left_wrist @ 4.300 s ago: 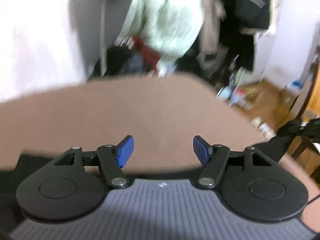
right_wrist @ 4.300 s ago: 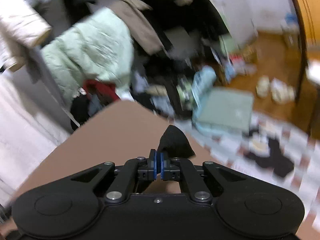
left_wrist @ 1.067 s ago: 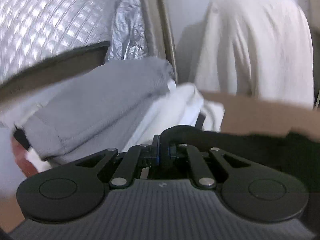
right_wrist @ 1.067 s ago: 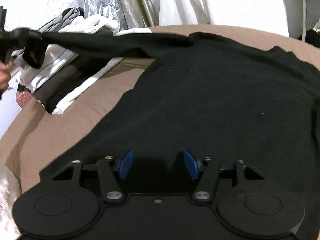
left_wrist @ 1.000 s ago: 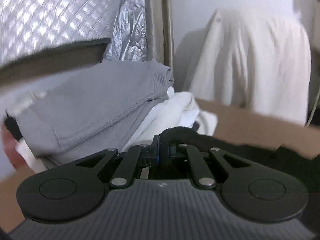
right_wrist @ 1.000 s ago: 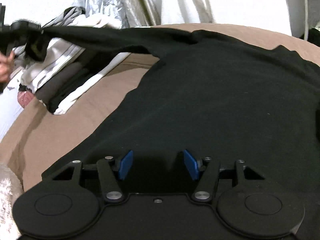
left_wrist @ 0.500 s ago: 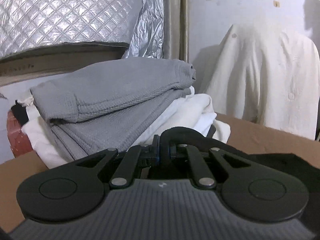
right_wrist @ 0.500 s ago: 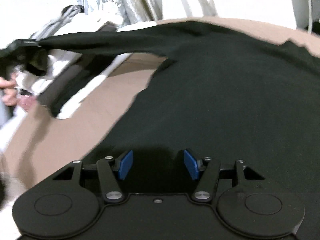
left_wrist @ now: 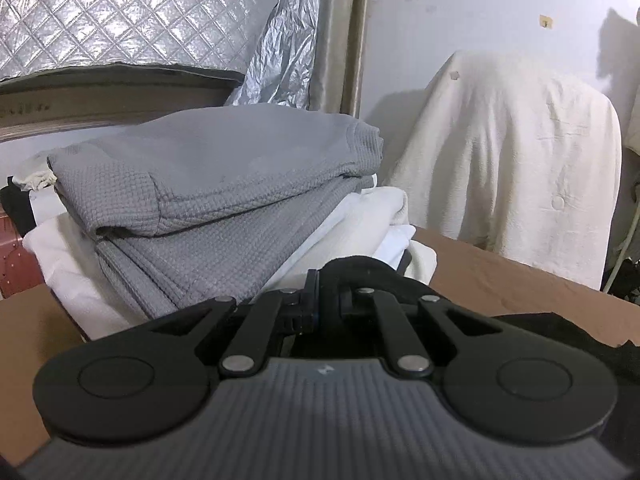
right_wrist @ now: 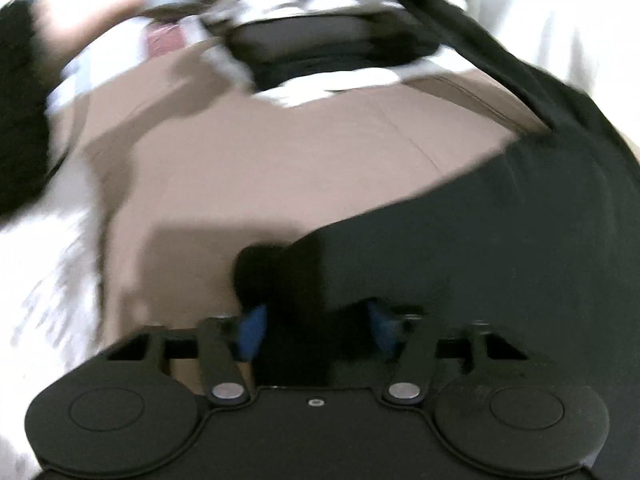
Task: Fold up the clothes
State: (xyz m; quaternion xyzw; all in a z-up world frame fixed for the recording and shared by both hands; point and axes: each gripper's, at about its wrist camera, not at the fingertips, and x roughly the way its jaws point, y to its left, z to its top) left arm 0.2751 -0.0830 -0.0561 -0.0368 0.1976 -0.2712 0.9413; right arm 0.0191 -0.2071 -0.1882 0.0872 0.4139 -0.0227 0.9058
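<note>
A black long-sleeved shirt [right_wrist: 500, 248] lies spread on the brown bed surface [right_wrist: 280, 152]. My left gripper [left_wrist: 324, 300] is shut on the end of its black sleeve [left_wrist: 360, 270], low over the surface beside the clothes stack. That sleeve [right_wrist: 472, 44] runs stretched toward the top of the blurred right wrist view. My right gripper [right_wrist: 314, 328] is open, its blue pads on either side of the shirt's lower left corner [right_wrist: 272, 268].
A stack of folded clothes, grey knit [left_wrist: 208, 196] on white [left_wrist: 360, 220], sits right ahead of the left gripper. It shows blurred in the right wrist view [right_wrist: 320, 52]. A cream cloth [left_wrist: 512, 160] drapes over something at the back. Quilted silver sheeting [left_wrist: 120, 12] covers the wall.
My left gripper has lowered with the sleeve and steadied near the folded stack. My right gripper has swung left and down to the shirt's lower corner, still open.
</note>
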